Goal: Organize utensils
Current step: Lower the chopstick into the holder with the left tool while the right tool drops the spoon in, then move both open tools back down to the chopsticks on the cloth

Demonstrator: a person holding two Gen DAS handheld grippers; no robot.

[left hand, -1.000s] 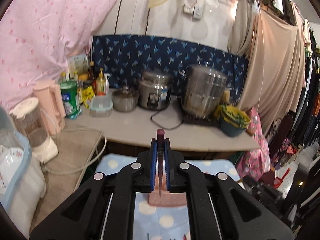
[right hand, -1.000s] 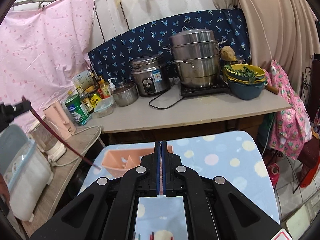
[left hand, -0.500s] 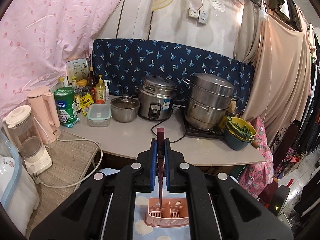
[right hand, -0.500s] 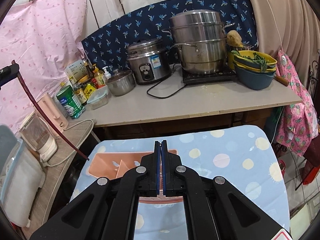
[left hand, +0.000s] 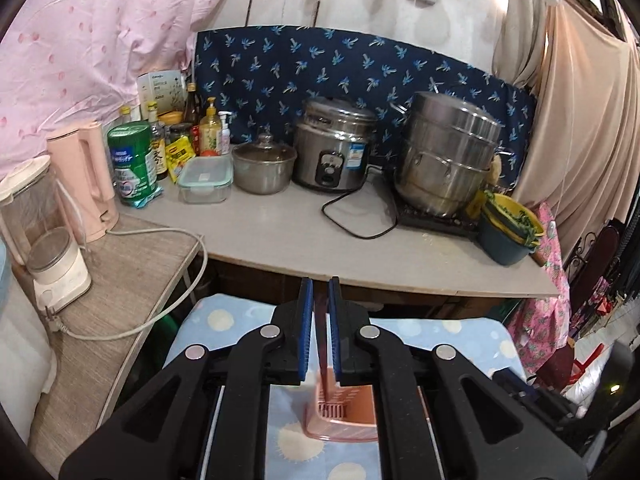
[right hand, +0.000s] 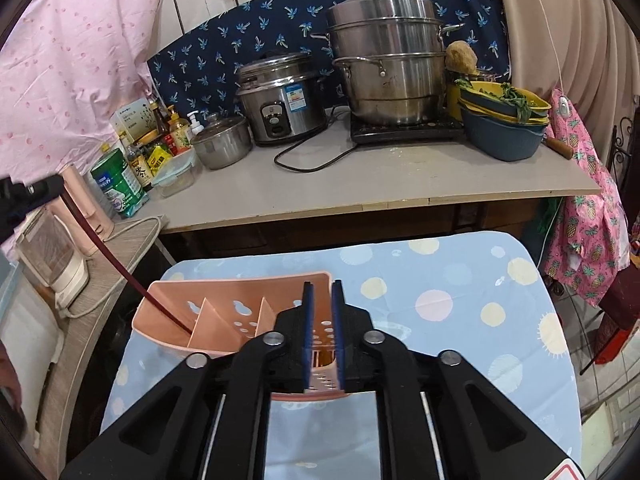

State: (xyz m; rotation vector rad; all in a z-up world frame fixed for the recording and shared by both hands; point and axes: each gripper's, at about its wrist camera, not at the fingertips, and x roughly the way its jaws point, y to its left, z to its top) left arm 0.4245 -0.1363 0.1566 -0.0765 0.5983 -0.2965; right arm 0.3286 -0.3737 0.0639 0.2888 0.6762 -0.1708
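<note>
A pink plastic utensil holder (right hand: pixel 224 316) with several compartments stands on the blue polka-dot table (right hand: pixel 460 292). A dark red chopstick (right hand: pixel 116 268) slants down into its left compartment. My left gripper (left hand: pixel 320 300) has its jaws slightly apart around the blurred chopstick (left hand: pixel 321 344), above the holder (left hand: pixel 340 412). In the right wrist view the left gripper (right hand: pixel 24 196) sits at the chopstick's top end. My right gripper (right hand: pixel 320 296) is open a little and empty, over the holder's right end.
Behind the table runs a counter (right hand: pixel 400 172) with a rice cooker (right hand: pixel 280 100), a stacked steel steamer (right hand: pixel 388 56), a small pot (right hand: pixel 222 142), bowls (right hand: pixel 500 128), bottles and a green tin (right hand: pixel 116 186). A blender (left hand: pixel 48 240) and pink kettle (left hand: pixel 86 176) stand left.
The left gripper lowered the chopstick into the holder's left compartment and its jaws parted. The right gripper moved over the holder and opened slightly.
</note>
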